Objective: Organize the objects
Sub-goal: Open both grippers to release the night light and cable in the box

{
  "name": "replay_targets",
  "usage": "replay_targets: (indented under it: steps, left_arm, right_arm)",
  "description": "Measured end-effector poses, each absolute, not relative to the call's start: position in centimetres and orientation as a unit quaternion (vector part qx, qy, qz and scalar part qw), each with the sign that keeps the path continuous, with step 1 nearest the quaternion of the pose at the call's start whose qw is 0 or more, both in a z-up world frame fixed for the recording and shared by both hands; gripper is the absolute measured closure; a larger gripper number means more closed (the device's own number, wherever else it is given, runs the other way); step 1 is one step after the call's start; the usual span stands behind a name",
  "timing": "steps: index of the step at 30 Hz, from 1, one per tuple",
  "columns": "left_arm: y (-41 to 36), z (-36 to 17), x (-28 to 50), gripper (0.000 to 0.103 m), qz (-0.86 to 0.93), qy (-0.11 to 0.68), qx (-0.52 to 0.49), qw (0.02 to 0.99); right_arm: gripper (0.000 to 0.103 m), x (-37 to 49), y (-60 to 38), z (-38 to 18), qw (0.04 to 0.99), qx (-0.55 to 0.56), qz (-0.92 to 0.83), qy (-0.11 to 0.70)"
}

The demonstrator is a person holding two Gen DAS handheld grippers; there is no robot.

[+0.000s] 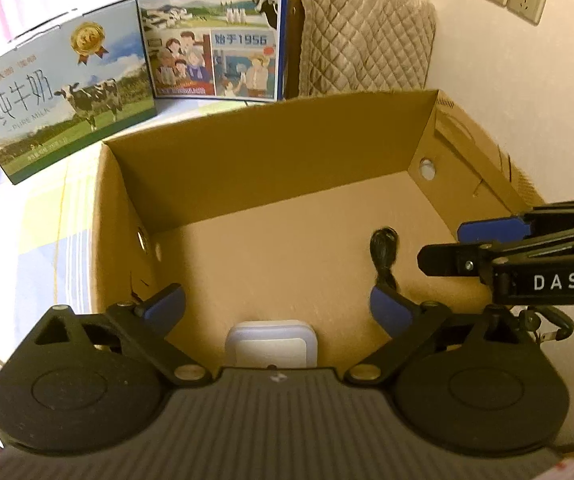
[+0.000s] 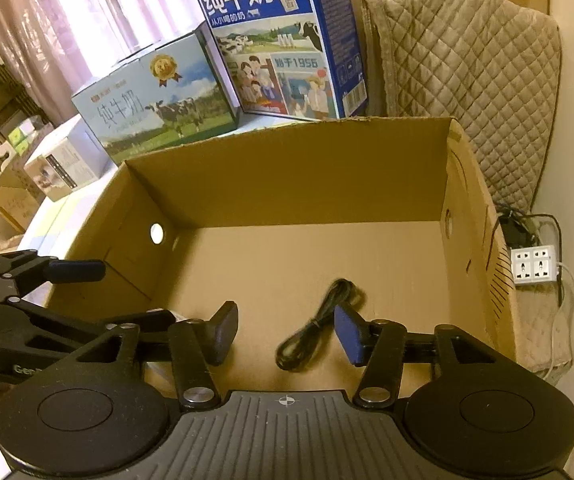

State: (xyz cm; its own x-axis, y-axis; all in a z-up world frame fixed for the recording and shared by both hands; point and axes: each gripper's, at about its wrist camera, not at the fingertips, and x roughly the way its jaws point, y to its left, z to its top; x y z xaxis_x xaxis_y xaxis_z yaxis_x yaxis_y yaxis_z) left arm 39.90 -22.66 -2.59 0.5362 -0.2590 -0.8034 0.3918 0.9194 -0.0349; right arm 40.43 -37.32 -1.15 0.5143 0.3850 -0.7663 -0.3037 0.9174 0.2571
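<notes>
Brown cardboard box (image 2: 287, 184), black coiled cable (image 2: 315, 328), blue-padded jaws, beige quilted cover (image 2: 467, 80).

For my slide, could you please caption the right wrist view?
Open right gripper above a coiled black cable in the cardboard box.

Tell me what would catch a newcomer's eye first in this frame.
A large open cardboard box fills both views, nearly bare inside: a coiled black cable lies on its floor toward the right, and a white lidded container sits at the near wall. Behind it stand two milk cartons, one tall and blue. Both grippers, left gripper and right gripper, hover open above the box.
</notes>
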Motion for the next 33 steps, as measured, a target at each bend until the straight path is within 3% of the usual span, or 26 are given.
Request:
replay_targets:
  steps: [33]
  left_arm:
    - [-14.5,4.0,32.6,0.001,-0.134,0.391,0.045,0.909]
  right_arm:
    - [0.049,32.1,-37.0,3.7,0.911,0.074,0.181,0.363]
